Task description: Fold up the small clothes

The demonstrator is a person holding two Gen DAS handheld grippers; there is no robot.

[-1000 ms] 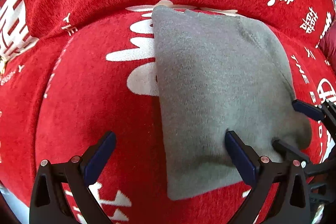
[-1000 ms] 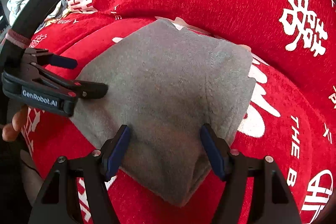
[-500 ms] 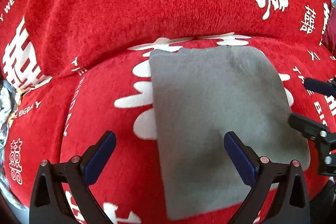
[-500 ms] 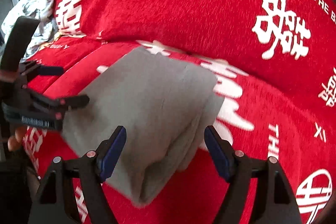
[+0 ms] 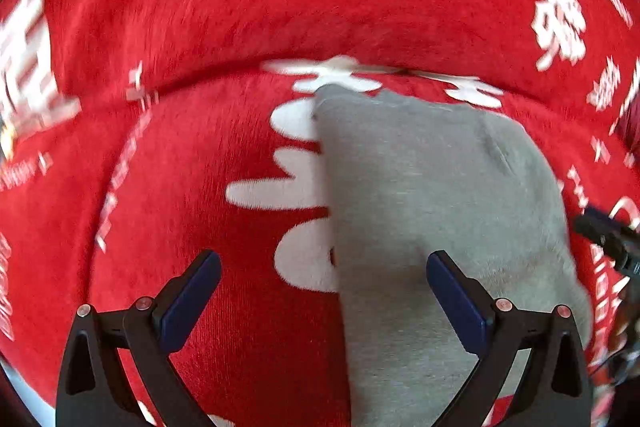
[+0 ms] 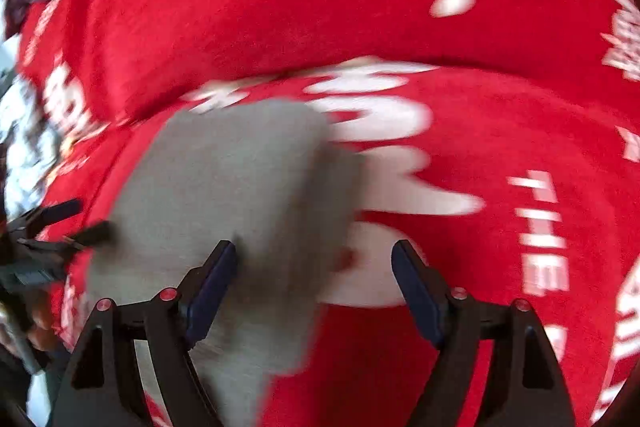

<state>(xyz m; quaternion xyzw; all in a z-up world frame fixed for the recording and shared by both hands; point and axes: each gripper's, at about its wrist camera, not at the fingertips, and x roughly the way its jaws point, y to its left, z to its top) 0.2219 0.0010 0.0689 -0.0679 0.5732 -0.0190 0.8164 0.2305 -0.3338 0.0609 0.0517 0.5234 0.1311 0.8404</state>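
A folded grey garment [image 5: 436, 227] lies flat on a red couch seat; it also shows, blurred, in the right wrist view [image 6: 228, 195]. My left gripper [image 5: 324, 299] is open and empty, hovering over the garment's left edge, its right finger [image 5: 456, 299] above the cloth. My right gripper [image 6: 314, 291] is open and empty over the garment's right edge. The right gripper's tip [image 5: 604, 239] shows at the right of the left wrist view. The left gripper [image 6: 60, 231] shows at the left of the right wrist view.
The red plush cover with white lettering [image 5: 280, 7] spans the seat and the backrest. Crumpled light and dark clothes [image 6: 24, 115] lie at the far left of the couch in the right wrist view.
Both grippers have pulled back from the grey garment and stayed open. The right wrist view has swung to the right, so the garment now sits left of centre and looks blurred.
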